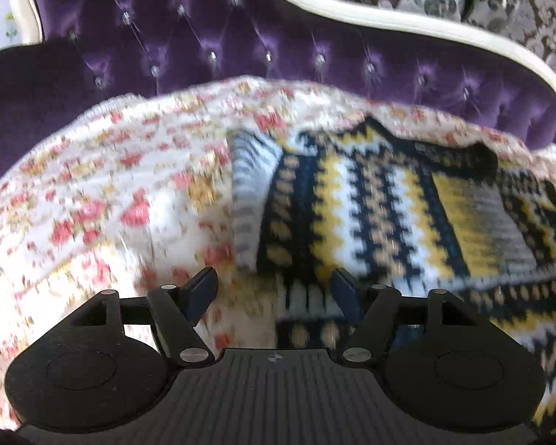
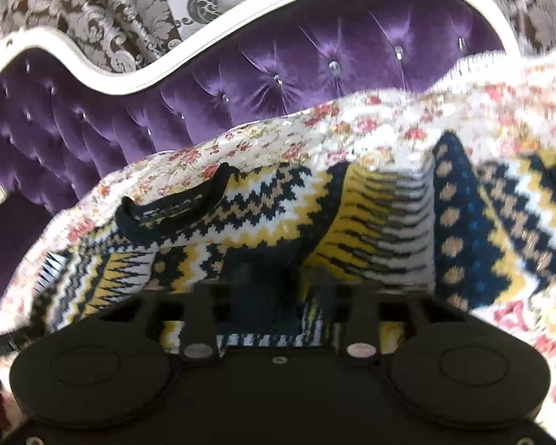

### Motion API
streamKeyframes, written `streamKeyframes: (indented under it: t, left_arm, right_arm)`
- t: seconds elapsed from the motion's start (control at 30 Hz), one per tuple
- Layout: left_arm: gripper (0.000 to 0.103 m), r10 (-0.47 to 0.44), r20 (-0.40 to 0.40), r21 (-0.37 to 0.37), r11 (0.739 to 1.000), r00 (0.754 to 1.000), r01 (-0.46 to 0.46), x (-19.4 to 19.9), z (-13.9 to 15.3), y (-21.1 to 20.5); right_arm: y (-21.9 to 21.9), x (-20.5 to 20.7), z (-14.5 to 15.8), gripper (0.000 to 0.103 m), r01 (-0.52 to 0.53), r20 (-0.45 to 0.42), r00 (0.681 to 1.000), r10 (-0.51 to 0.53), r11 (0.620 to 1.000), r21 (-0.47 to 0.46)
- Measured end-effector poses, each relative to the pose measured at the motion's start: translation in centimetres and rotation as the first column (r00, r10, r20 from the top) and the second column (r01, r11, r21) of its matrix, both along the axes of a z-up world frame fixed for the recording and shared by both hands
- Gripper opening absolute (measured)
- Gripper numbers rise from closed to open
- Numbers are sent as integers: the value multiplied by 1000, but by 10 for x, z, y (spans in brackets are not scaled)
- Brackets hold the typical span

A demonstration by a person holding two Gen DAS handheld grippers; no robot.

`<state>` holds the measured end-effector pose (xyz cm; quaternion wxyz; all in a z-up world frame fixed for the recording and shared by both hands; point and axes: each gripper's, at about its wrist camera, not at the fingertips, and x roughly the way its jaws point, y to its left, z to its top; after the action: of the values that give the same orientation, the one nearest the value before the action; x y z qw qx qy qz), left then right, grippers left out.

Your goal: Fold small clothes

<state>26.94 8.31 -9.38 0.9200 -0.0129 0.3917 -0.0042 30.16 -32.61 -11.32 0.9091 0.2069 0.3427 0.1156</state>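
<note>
The left tongs [image 1: 274, 285] are wide open and hold nothing. Their blue tips hang just above the near edge of the sweater [image 1: 389, 215], with one tip over the flowery blanket [image 1: 103, 193] and the other over the knit.

The right tongs [image 2: 278, 289] are low down against the sweater [image 2: 263, 200]. Their tips are dark and blurry and sit in a fold of the knit, so I cannot tell if they are open or pinching the cloth.

The sweater is small, with zigzag stripes in yellow, white, black and blue. It has a black neck edge [image 2: 174, 200]. It lies partly folded, with one part bunched up and turned over on itself. It rests on the flowery blanket, which is white with pink and yellow flowers.

The blanket covers the seat of a purple sofa [image 1: 211, 37]. The sofa back is soft and shiny with little sparkly buttons and a curvy white frame [image 2: 137, 81]. Behind it hangs a brown and silver patterned curtain [image 2: 92, 7].
</note>
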Motion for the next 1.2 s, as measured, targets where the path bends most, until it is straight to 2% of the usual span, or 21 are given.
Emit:
streamKeyframes:
  t: [0.13, 0.17, 0.2, 0.23, 0.37, 0.43, 0.5, 0.63, 0.7, 0.8, 0.87, 0.97, 1.03, 1.1, 1.2]
  left_arm:
    - [71, -27, 0, 31, 999, 1000, 27, -12, -1, -3]
    - [71, -29, -2, 30, 999, 1000, 29, -14, -1, -2]
    - [71, -27, -5, 27, 999, 1000, 28, -15, -1, -2]
    - [71, -26, -5, 23, 999, 1000, 27, -17, -1, -1]
    - [71, -32, -8, 38, 999, 999, 33, -23, 1, -4]
    - [71, -37, 0, 64, 997, 999, 36, -28, 5, -6]
    - [71, -57, 32, 100, 994, 998, 54, -34, 12, -13]
    - [71, -129, 81, 160, 980, 988, 115, -41, 26, -38]
    - [71, -161, 71, 180, 973, 984, 146, -40, 29, -54]
    - [71, -197, 34, 204, 961, 980, 186, -38, 25, -77]
    - [71, -220, 0, 189, 958, 975, 217, -40, 20, -88]
    - [71, -262, -48, 157, 951, 964, 267, -44, 10, -96]
    - [72, -253, -48, 156, 954, 966, 257, -47, 4, -94]
    - [72, -230, -58, 110, 966, 971, 235, -46, 3, -89]
    - [71, -199, -77, 31, 979, 977, 202, -41, 7, -79]
  right_arm:
    - [4, 2, -2, 59, -12, -14, 1000, 12, 1000, -16]
    - [6, 3, -4, 56, -20, -20, 1000, 19, 1000, -23]
    - [8, 3, -5, 49, -33, -25, 999, 32, 999, -33]
    - [12, 3, -6, 15, -45, -32, 999, 43, 998, -46]
    - [18, -2, 1, 11, -27, 23, 999, 31, 989, -144]
    - [19, 0, 1, 11, -13, 22, 1000, 18, 978, -209]
    - [20, 1, -3, 11, -9, 10, 1000, 11, 978, -207]
    - [21, 0, -1, 19, -18, 8, 1000, 20, 978, -210]
    - [19, -1, -1, 21, -10, 8, 1000, 12, 980, -198]
    - [12, -2, -2, 35, 3, 2, 1000, -3, 987, -160]
    - [9, -3, -1, 46, 10, 7, 1000, -9, 990, -144]
    - [6, -4, 5, 55, 26, 22, 999, -23, 988, -153]
    - [3, -6, 8, 58, 38, 31, 999, -34, 989, -146]
    - [-2, -7, 11, 60, 50, 38, 998, -46, 990, -129]
    - [-11, -8, 16, 74, 65, 53, 997, -60, 993, -101]
